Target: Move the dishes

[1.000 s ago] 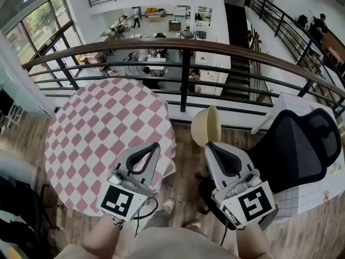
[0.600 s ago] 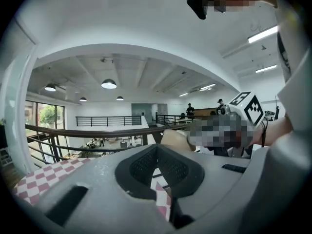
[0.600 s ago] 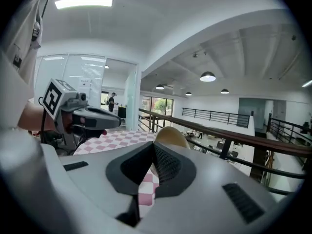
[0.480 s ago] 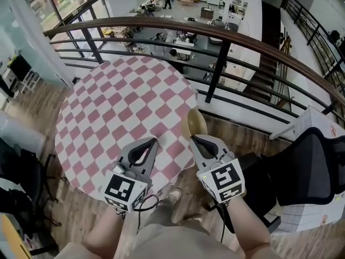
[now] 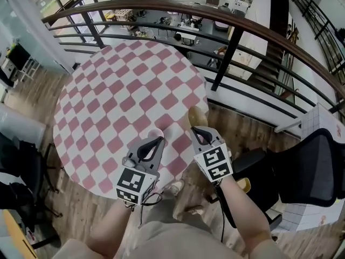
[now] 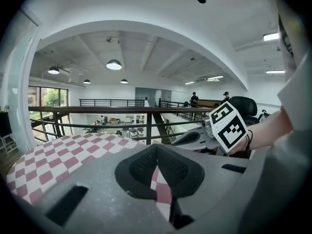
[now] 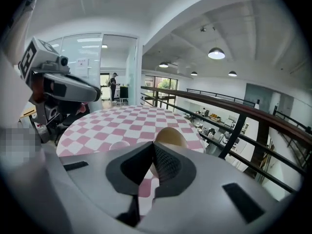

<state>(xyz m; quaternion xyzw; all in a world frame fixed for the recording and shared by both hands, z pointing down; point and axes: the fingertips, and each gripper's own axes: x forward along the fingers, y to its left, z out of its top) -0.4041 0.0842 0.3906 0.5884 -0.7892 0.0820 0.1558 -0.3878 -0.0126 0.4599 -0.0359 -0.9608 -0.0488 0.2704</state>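
Note:
My right gripper is shut on the rim of a tan bowl, which stands on edge over the right border of the round table with the pink-and-white checked cloth. The right gripper view has the bowl just beyond the closed jaws. My left gripper hovers over the table's near side, its jaws together at the tips with nothing seen between them. A small pale pink dish lies on the cloth at its tips; I cannot tell whether they touch. It also shows as a pale disc.
A wooden-topped black railing runs behind the table, with an open floor far below. A black office chair stands to the right and dark furniture to the left. Wooden flooring lies between table and chair.
Both grippers have come down and to the left, from in front of the railing to over the table's near edge. The bowl has travelled with the right gripper.

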